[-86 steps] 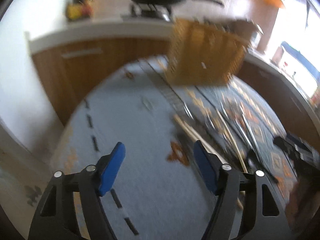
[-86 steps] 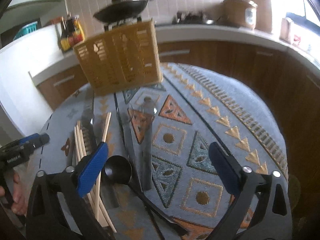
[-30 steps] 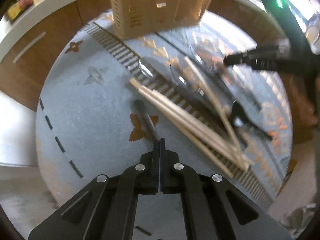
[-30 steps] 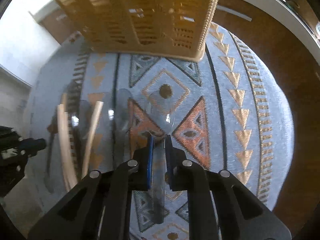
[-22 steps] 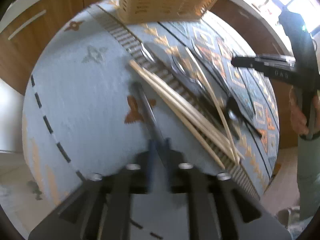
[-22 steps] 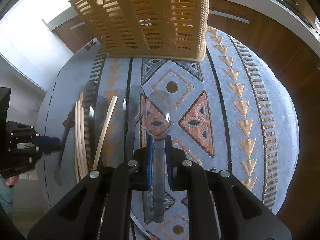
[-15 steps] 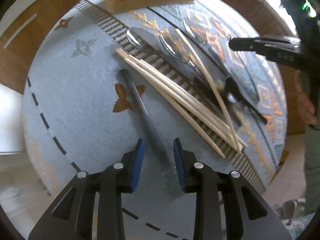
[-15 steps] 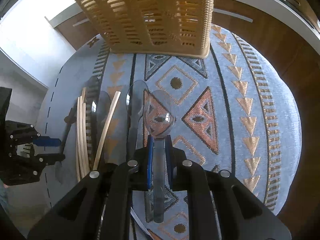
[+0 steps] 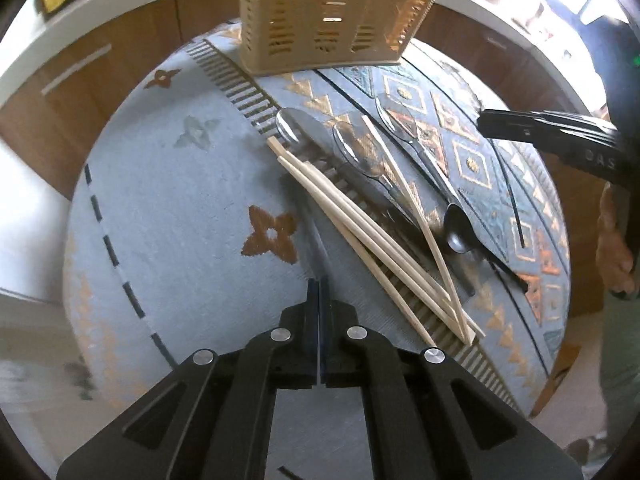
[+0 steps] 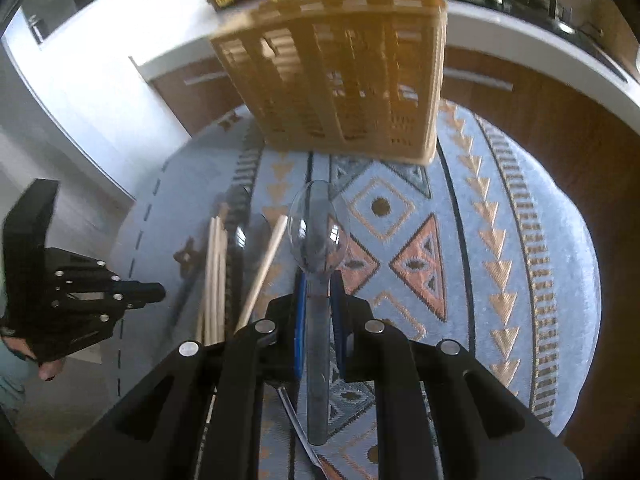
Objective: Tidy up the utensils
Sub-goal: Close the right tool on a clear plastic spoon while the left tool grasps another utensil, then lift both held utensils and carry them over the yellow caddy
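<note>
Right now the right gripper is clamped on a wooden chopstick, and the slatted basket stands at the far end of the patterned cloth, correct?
Not quite. The right gripper is clamped on a clear plastic spoon, as the right wrist view shows; the wooden chopsticks lie on the patterned cloth. The slatted basket does stand at its far end.

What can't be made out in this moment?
- Basket compartments: both views, hidden by its slatted walls.
- Left gripper: jaws have just been closing; the thin grey utensil at their tips is blurred, so whether it lies between them is unclear (left wrist view).
- Chopsticks near ends: right wrist view, behind the right gripper.
</note>
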{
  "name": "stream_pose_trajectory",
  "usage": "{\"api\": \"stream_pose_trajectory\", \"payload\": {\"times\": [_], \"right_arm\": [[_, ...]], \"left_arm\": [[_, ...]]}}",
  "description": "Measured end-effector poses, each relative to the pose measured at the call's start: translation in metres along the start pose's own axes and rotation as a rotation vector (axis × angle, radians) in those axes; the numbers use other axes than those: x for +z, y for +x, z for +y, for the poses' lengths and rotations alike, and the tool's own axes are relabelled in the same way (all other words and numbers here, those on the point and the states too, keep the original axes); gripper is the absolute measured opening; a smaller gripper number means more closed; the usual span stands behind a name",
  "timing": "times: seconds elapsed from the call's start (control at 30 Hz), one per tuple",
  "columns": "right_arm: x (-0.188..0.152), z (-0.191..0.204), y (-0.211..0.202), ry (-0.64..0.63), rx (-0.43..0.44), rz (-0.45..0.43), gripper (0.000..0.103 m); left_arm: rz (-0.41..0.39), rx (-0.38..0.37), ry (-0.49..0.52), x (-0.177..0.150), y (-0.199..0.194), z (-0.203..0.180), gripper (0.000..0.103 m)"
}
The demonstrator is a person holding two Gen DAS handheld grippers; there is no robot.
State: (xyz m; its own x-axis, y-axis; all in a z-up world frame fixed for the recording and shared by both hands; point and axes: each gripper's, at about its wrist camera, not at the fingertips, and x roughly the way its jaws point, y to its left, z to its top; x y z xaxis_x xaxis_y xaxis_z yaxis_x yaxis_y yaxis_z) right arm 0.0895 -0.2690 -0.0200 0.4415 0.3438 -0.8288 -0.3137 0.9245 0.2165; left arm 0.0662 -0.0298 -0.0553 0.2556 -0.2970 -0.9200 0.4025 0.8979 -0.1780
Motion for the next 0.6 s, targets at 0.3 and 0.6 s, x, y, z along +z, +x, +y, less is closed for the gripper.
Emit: {"api": "stream_pose_trajectory", "payload": {"times": [0.3,0.6], "right_arm": [[-0.003,0.001,0.005,-0.007,-0.001,0.013,0.01],[-0.014,0.008,0.013,-0.031,0.0,0.036,0.01]], "left_arm": [[0.182,-0.076,0.03,-0.005,0.016,0.003,0.032],[0.276,0.187,0.184,0.007,0.041,-0.052,0.017]]}}
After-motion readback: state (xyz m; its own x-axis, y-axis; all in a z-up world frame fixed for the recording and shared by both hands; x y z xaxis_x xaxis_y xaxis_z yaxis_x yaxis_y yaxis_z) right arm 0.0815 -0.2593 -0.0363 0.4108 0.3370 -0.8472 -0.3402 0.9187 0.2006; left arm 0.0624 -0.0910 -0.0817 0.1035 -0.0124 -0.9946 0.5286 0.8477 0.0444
